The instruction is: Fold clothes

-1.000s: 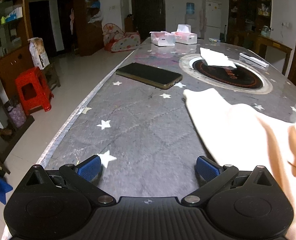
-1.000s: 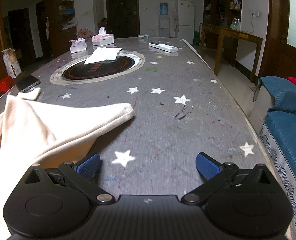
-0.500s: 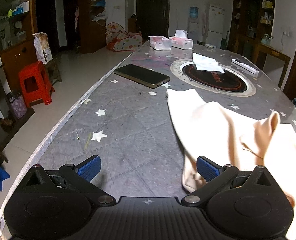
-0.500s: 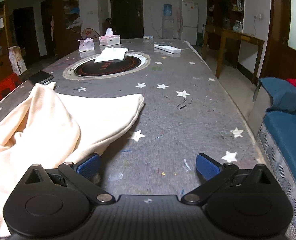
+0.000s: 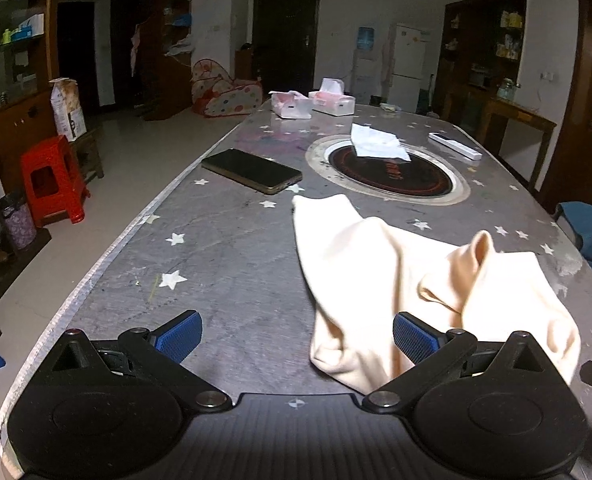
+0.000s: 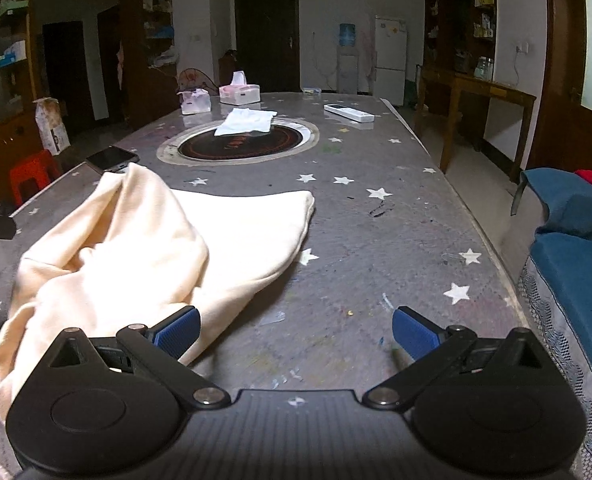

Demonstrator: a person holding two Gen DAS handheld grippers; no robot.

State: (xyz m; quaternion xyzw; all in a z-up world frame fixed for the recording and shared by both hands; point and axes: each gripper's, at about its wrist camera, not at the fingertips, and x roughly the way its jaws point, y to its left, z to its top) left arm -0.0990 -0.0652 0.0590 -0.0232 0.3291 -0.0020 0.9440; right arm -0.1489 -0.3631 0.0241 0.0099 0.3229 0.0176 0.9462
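Cloth (image 5: 376, 264) has slid back toward both grippers over the last second and now lies bunched on the counter (image 5: 224, 248), left gripper (image 5: 296, 334) and right gripper (image 6: 296, 330) wide-jawed and empty, folding barely begun.

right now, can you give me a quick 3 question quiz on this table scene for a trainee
1. True or false: the left gripper has its jaws clamped on the cream garment.
2. Which lies on the round burner? A: phone, B: white cloth, C: remote.
3. Fill in: the phone lies near the table's ____ edge, as seen in the left wrist view.

Key: 1 false, both grippers stand open. 2 B. 3 left.
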